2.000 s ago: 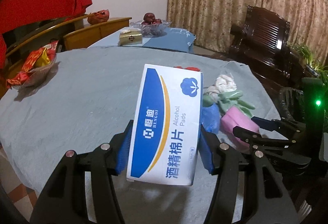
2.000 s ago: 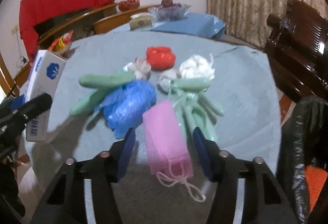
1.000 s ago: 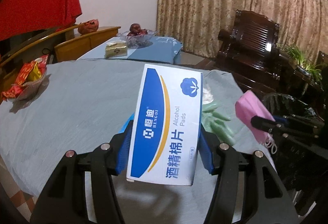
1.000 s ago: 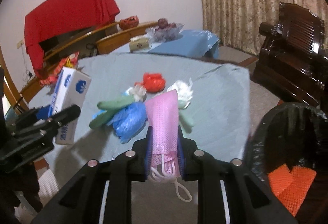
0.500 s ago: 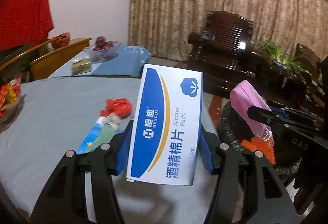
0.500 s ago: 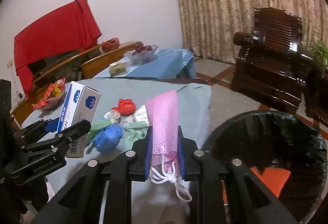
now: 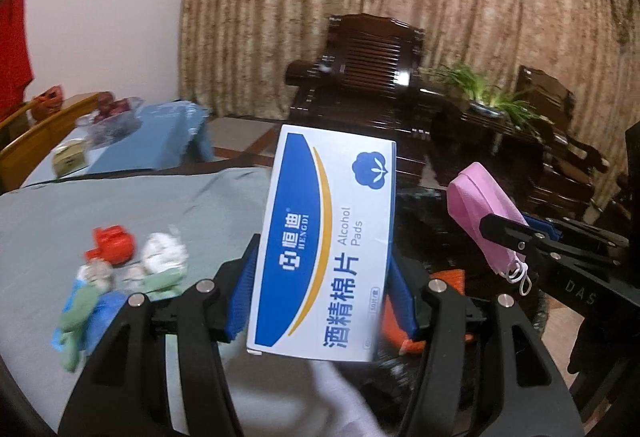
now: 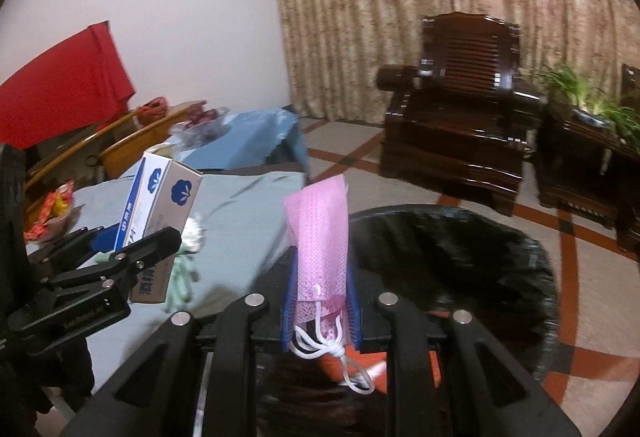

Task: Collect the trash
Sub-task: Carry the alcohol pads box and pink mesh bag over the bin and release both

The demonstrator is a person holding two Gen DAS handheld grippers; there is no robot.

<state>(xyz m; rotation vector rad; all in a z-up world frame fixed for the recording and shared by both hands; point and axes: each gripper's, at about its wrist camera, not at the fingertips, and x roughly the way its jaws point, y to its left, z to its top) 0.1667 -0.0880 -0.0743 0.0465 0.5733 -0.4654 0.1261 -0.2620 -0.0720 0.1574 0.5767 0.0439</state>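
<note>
My left gripper (image 7: 320, 293) is shut on a white and blue alcohol pads box (image 7: 326, 237), held upright at the table's edge; the box also shows in the right wrist view (image 8: 160, 205). My right gripper (image 8: 322, 301) is shut on a pink face mask (image 8: 320, 237) and holds it over a black-lined trash bin (image 8: 460, 257) with orange trash inside. The mask also shows in the left wrist view (image 7: 484, 221). On the grey tablecloth (image 7: 160, 205) lie a red wad (image 7: 112, 243), white tissue (image 7: 164, 251), green gloves (image 7: 80, 309) and blue plastic.
A dark wooden armchair (image 8: 460, 117) and a side table with a plant (image 8: 584, 125) stand behind the bin. A low table with a blue cloth and a fruit bowl (image 8: 208, 123) is at the back left. A snack bowl (image 8: 56, 213) sits on the table's far left.
Both grippers have swung right, away from the table and toward the bin. The right gripper closed on the pink mask and lifted it off the table. The box stays gripped.
</note>
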